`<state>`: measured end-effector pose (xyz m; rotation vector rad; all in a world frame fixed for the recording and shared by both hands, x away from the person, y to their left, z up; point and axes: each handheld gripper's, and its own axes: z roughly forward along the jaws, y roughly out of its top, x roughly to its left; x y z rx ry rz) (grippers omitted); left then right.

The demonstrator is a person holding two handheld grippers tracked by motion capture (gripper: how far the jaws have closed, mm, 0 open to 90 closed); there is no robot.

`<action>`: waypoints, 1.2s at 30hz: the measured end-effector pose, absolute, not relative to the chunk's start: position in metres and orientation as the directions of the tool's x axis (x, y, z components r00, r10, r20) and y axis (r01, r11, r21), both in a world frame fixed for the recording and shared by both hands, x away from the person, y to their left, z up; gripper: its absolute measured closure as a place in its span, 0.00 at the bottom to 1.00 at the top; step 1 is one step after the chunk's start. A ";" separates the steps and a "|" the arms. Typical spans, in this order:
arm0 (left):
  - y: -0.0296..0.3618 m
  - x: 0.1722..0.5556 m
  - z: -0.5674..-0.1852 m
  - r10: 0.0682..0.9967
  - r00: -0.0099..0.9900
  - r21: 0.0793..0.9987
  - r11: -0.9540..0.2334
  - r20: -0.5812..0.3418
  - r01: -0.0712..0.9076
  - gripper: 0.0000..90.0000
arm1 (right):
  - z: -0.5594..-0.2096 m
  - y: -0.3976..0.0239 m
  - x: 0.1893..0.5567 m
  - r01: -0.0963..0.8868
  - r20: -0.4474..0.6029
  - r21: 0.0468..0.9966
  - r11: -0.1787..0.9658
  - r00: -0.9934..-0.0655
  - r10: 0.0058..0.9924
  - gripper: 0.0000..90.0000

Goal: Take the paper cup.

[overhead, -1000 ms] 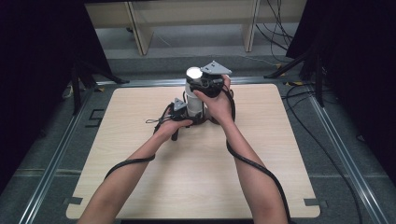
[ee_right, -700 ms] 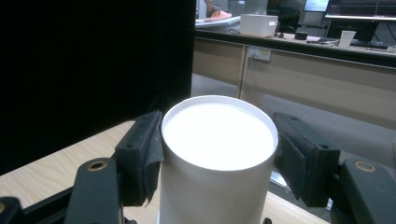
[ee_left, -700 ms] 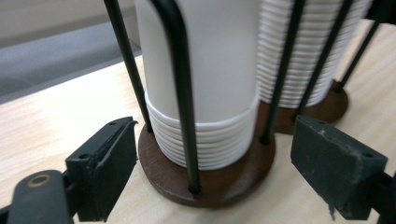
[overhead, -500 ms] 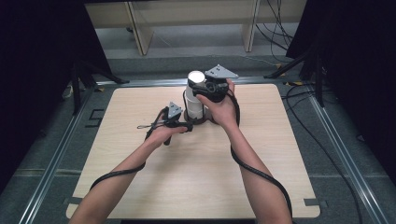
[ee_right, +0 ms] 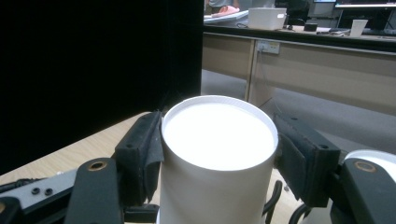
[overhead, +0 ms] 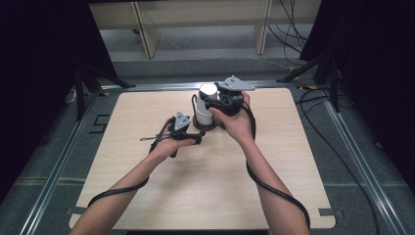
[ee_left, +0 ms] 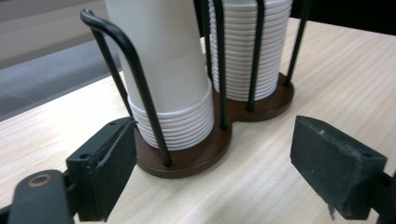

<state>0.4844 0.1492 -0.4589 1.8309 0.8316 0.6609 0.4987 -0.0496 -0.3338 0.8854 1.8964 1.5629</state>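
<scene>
My right hand-held gripper (overhead: 211,99) is clamped on the top white paper cup (ee_right: 218,154) of a stack. In the right gripper view both black pads press against the cup's sides just under its flat white end, which faces the camera, so the cup sits upside down. In the high view that cup (overhead: 207,93) stands at the far middle of the worktop (overhead: 147,196), a little left of the right hand (overhead: 235,122) that carries the tool.

The cups sit in a cup holder (ee_left: 201,149) with a dark brown wooden base shaped like two joined discs and thin black wire uprights. The left gripper view shows two stacks on it: the nearer stack (ee_left: 173,93) with a tall smooth cup wall above many nested rims, and a second stack (ee_left: 247,51) behind it, showing rims all the way up. The wires stand around each stack.

My left hand-held gripper (overhead: 201,135) lies low over the worktop, just near-left of the holder's base, pointing toward it. Its jaws stand apart with nothing between them; in its own view the left pad is close beside the base and a wire upright, but I cannot tell whether it touches, and the right pad is over bare wood.

Both cables trail back along my forearms toward the near edge.
</scene>
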 end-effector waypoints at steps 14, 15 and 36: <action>0.157 0.452 -0.448 0.751 0.652 0.937 -0.294 0.104 0.190 0.16 | -0.346 -0.069 0.470 0.172 0.028 0.979 0.113 -0.657 0.753 0.40; 0.158 0.450 -0.448 0.750 0.653 0.938 -0.291 0.101 0.189 0.16 | -0.347 -0.070 0.467 0.196 0.046 0.974 0.111 -0.656 0.753 0.40; 0.172 0.413 -0.451 0.735 0.672 0.952 -0.261 0.087 0.162 0.16 | -0.378 -0.102 0.434 0.270 0.123 0.960 0.070 -0.635 0.763 0.40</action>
